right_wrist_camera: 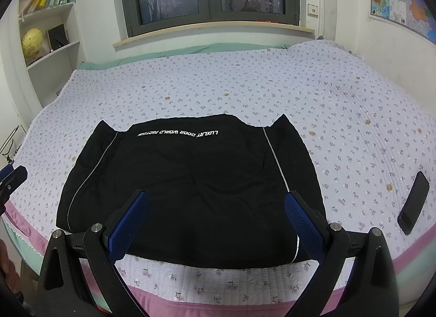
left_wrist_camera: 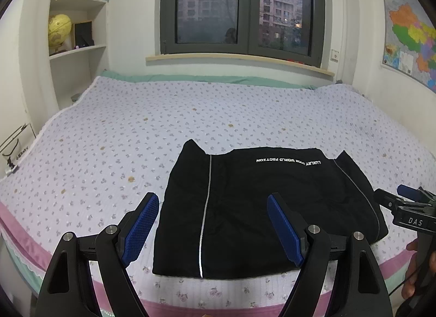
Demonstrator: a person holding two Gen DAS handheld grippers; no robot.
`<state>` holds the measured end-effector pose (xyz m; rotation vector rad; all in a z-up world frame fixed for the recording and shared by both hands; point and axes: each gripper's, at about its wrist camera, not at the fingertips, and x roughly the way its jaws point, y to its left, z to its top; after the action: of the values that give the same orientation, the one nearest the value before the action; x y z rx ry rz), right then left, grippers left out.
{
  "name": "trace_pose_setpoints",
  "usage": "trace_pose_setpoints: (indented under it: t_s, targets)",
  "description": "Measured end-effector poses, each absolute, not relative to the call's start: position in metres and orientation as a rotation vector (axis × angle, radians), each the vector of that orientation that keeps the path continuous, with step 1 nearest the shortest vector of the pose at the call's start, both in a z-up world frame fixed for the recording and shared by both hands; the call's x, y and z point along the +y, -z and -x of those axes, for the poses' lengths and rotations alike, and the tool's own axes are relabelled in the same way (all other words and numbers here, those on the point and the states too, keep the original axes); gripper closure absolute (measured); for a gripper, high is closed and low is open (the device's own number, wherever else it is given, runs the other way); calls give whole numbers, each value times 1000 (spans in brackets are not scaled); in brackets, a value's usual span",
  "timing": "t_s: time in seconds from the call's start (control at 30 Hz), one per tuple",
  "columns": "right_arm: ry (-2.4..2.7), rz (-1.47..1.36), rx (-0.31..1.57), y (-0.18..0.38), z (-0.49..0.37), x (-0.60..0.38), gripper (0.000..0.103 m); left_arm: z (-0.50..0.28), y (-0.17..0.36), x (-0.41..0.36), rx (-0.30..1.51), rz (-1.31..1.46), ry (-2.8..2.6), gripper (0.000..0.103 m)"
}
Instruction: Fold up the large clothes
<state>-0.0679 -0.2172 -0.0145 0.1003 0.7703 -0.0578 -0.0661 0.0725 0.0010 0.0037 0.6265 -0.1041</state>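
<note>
A folded black garment [right_wrist_camera: 190, 180] (white lettering along its far edge) lay flat on the floral bed [right_wrist_camera: 340, 115]. The left claw [left_wrist_camera: 212, 229] and right claw [right_wrist_camera: 215, 224] both hung released above its near edge, grasping nothing. A dark phone [right_wrist_camera: 413, 202] rested well apart on the bed.

A black fabric garment [right_wrist_camera: 190, 189] with thin pale piping lines down both sides and upside-down white lettering reading "LUXLRY DOOR WORLD FACTION" lay folded into a roughly square bundle, flat on the lilac floral quilted bedspread [right_wrist_camera: 245, 79]. It sat near the bedspread's front edge, with two small corners poking up at its far side.
</note>
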Motion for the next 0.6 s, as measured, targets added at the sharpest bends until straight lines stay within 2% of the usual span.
trace_pose_setpoints:
  t_s: [0.6]
  targets:
    - [55, -111, 798, 26, 59, -224, 2, 55, 6, 68, 642, -18, 100, 21]
